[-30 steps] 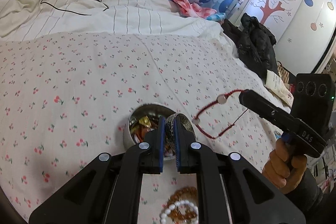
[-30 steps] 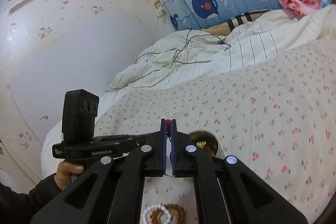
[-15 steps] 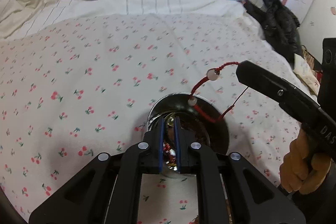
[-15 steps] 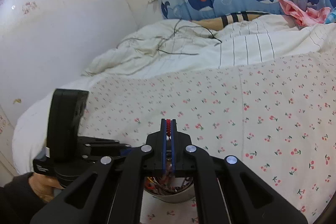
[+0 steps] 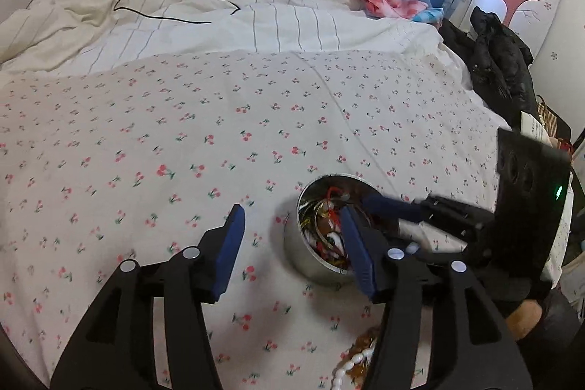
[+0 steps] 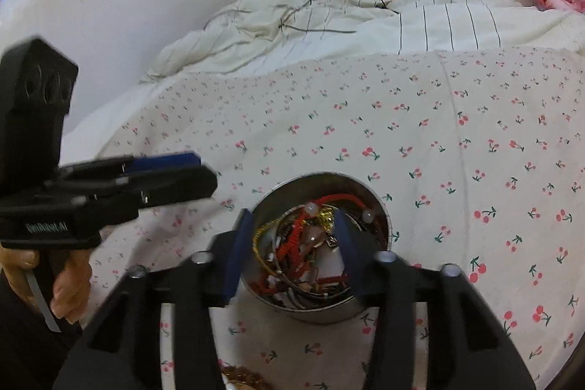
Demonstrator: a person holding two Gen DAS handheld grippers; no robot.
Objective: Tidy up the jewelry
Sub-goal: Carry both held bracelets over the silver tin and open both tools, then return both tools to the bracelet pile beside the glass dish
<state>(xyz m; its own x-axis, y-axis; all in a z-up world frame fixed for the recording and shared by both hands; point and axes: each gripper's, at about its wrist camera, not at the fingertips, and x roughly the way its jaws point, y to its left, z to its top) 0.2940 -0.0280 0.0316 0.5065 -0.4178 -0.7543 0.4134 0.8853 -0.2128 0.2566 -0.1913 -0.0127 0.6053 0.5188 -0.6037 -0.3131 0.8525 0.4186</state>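
Note:
A round metal tin (image 6: pixel 380 207) full of jewelry sits on the cherry-print sheet. In the right wrist view my right gripper (image 6: pixel 292 215) hovers just over it, jaws opening. The red string bracelet (image 6: pixel 331 199) with pale beads lies loose in the tin, and no pad touches it. In the left wrist view my left gripper (image 5: pixel 291 210) is left of the tin (image 5: pixel 314 265), jaws opening with only sheet between them. Its right finger overlaps the tin's rim. The right gripper (image 5: pixel 384 211) reaches over the tin from the right. The left gripper (image 6: pixel 204 170) appears at the left.
A pearl and amber bead bracelet (image 5: pixel 360 355) lies on the sheet in front of the tin, its edge seen as amber beads (image 6: pixel 237 376). A rumpled duvet with a black cable (image 5: pixel 164 13) is behind. A black jacket (image 5: pixel 501 61) lies at the bed's right edge.
Both grippers went from shut to open. The red string bracelet left the right gripper and now lies in the tin. The left gripper let go its piece and shifted left of the tin.

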